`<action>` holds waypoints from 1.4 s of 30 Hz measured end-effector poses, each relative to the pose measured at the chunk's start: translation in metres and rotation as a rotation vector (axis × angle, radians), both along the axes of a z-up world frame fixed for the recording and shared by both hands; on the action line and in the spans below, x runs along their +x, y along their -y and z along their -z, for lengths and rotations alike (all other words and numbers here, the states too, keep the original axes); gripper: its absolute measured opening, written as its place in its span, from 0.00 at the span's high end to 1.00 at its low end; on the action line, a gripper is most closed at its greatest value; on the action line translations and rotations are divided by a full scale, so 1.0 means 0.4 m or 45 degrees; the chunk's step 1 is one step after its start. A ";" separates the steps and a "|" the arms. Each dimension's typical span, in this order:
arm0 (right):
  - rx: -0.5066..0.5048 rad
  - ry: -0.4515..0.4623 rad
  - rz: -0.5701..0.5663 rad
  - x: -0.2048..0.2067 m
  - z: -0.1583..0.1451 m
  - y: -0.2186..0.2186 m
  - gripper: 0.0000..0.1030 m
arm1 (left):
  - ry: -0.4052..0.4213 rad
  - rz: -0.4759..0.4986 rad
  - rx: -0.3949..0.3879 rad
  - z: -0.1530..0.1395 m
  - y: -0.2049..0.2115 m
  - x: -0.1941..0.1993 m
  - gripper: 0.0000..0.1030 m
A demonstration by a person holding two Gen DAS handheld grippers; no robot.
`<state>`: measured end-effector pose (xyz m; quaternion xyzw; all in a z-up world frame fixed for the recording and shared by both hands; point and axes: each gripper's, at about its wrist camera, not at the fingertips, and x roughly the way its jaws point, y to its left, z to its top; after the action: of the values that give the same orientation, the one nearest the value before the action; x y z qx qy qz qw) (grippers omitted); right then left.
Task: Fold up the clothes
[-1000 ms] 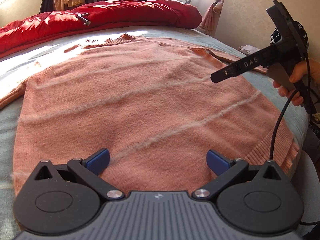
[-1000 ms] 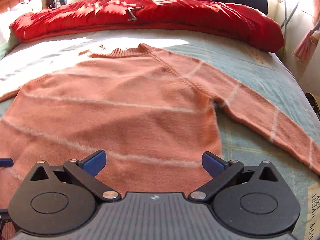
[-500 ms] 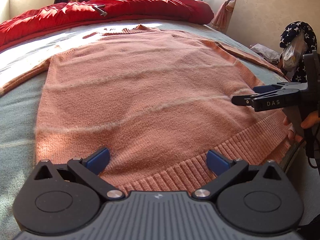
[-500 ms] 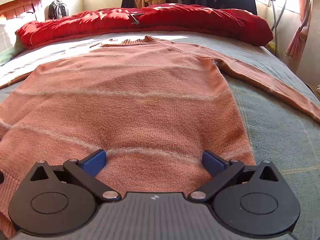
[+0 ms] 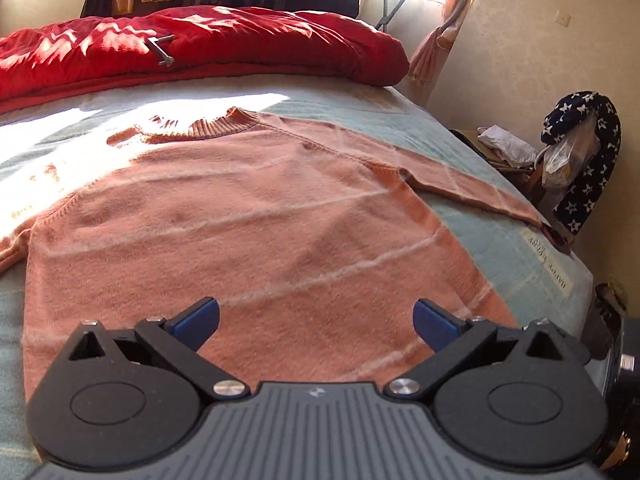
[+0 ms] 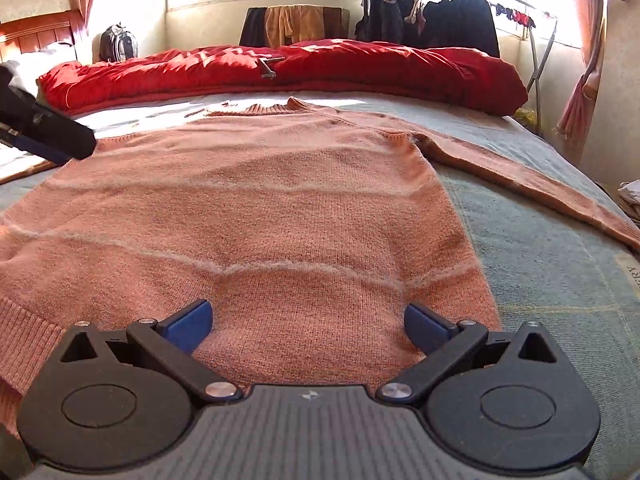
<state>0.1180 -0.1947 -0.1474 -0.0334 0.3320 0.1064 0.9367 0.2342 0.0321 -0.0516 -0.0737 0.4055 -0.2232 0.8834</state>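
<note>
A salmon-pink knit sweater (image 5: 248,232) with thin pale stripes lies flat on the bed, collar at the far end and its right sleeve (image 5: 472,188) stretched toward the bed's right edge. It also shows in the right wrist view (image 6: 260,216). My left gripper (image 5: 316,320) is open and empty above the sweater's lower body. My right gripper (image 6: 308,320) is open and empty low over the sweater near its hem and right side edge. The left gripper's fingers (image 6: 44,136) show at the left of the right wrist view.
A red duvet (image 6: 280,72) lies bunched across the far end of the bed. The bed has a pale blue-grey cover (image 6: 552,256). A star-patterned dark cloth (image 5: 584,160) hangs by the wall right of the bed. A clothes rack (image 6: 460,20) stands by the window.
The left gripper has lifted and moved forward over the sweater's body; the hem has left its view. The right gripper has dropped lower toward the hem. Both stay open.
</note>
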 end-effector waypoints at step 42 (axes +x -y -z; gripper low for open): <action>0.296 0.170 -0.227 0.001 0.060 0.045 0.00 | -0.273 -0.219 -0.172 0.153 0.253 0.607 0.02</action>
<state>0.1185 -0.2125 -0.1714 0.0390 0.2503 0.2244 0.9410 0.4772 -0.0689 -0.1130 -0.1907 0.4739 -0.1643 0.8438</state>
